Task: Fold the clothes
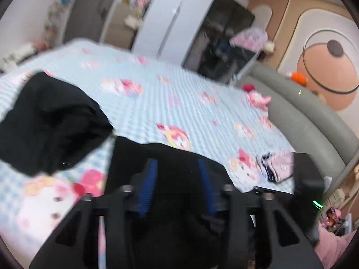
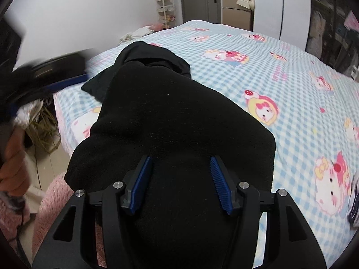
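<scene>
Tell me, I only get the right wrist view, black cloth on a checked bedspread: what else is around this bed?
Observer: A grey padded headboard curves along one side of the bed.
Operator: Is anything lying near it?
Observer: A pink plush toy lies on the bedspread, close to that headboard.
Operator: Any more toys?
Observer: Behind the headboard sits an orange object, too blurred to name.

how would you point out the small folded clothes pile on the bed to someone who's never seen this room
Start at the bed with the blue checked cartoon sheet, then go to its edge nearest the grey padded headboard. The small folded pile lies there, pale pink and navy, unlike the big black garment.
</scene>
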{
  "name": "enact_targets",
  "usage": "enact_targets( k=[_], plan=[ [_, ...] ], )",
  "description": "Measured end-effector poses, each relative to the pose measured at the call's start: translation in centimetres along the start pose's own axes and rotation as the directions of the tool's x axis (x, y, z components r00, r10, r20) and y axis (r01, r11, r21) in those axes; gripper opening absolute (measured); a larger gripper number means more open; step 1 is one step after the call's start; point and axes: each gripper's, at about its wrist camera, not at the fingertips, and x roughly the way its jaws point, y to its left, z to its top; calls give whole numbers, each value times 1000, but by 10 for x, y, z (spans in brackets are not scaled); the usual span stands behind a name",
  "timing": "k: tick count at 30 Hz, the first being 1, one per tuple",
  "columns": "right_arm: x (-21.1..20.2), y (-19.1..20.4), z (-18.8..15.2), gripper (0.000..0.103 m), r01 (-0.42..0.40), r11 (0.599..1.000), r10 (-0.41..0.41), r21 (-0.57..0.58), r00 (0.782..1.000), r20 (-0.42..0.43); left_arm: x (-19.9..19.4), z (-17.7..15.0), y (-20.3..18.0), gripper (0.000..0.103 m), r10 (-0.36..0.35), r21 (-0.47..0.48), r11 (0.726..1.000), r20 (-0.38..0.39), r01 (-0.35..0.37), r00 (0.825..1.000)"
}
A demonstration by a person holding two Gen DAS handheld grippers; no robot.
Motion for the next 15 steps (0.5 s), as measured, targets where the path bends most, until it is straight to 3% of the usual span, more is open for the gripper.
enact_targets(
  k=[3,5,6,8,10,11,13,15],
  plan=[
    [-2,-10,-2,57,-40,999,41,28,999,-8,60,-12,24,25,58,-75,995,-180,-72,982],
    [-5,-18,-6,57,-90,995,91,44,996,-18,84,-30,49,9,30,-187,979,-261,-81,965],
    [-10,-21,-9,57,-135,990,136,43,991,-22,84,-36,58,6,27,-227,970,-256,-88,966],
    [-25,-31,-8,56,-141,987,140,72,990,25,79,-47,72,3,46,-277,954,-245,-116,969],
    [-39,-42,-6,60,-142,984,134,104,988,76,79,-56,77,3,87,-258,954,-241,-150,967],
    [-46,-49,-5,65,-100,983,85,152,991,105,79,-59,80,3,97,-259,953,-241,-160,966],
    [-41,-64,-1,66,-36,968,8,247,993,116,83,-60,87,3,84,-287,945,-247,-156,965],
    [-18,-63,-5,66,-45,965,29,259,997,68,86,-57,82,3,115,-256,949,-261,-184,958]
  ],
)
